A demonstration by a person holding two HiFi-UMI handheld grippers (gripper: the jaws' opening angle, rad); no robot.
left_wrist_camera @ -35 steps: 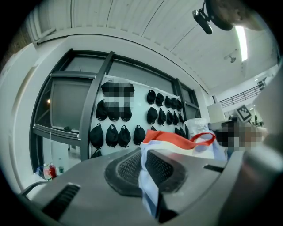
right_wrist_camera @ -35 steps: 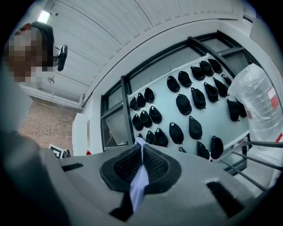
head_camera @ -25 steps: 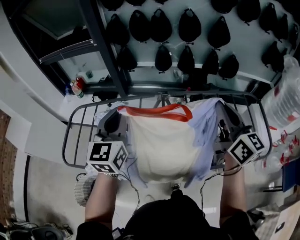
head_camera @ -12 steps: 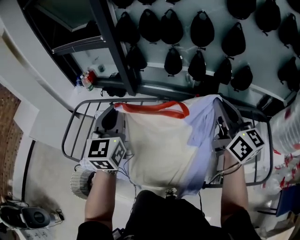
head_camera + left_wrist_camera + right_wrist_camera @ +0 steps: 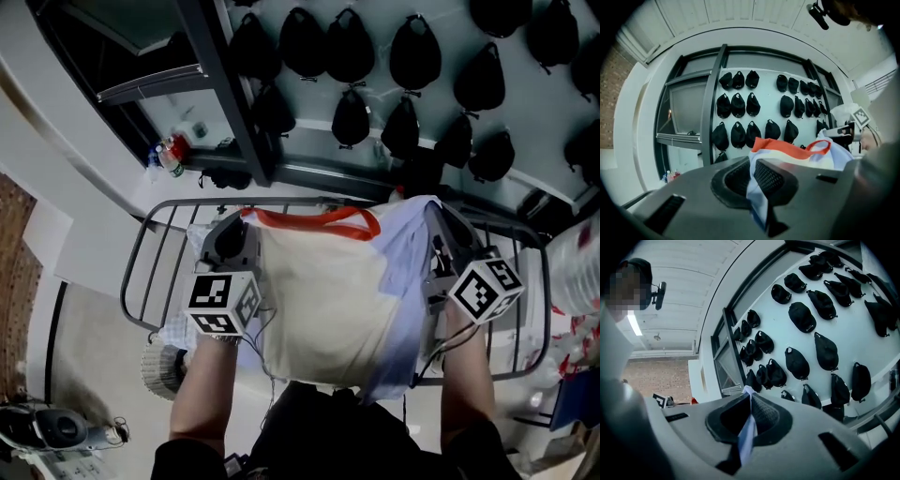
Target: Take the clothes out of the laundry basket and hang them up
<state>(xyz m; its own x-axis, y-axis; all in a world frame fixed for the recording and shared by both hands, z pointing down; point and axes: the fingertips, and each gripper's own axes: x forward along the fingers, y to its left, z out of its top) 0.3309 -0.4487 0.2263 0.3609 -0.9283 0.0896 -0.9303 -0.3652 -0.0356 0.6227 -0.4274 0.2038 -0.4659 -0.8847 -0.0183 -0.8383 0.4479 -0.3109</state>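
Soft cream cloth shirt [image 5: 323, 291], orange neckband, pale-blue sleeves — left hand-held gripper [image 5: 752, 180] and right hand-held gripper [image 5: 749, 420] both clamp its fabric.

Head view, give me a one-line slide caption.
Left gripper and right gripper hold a cream, orange-trimmed garment spread above a metal rack.

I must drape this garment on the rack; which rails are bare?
The rack has bare rails at its left end, between its frame and the left tool. The middle is crowded: the garment held by both tools hides it. Beyond the right tool, a narrow strip shows.
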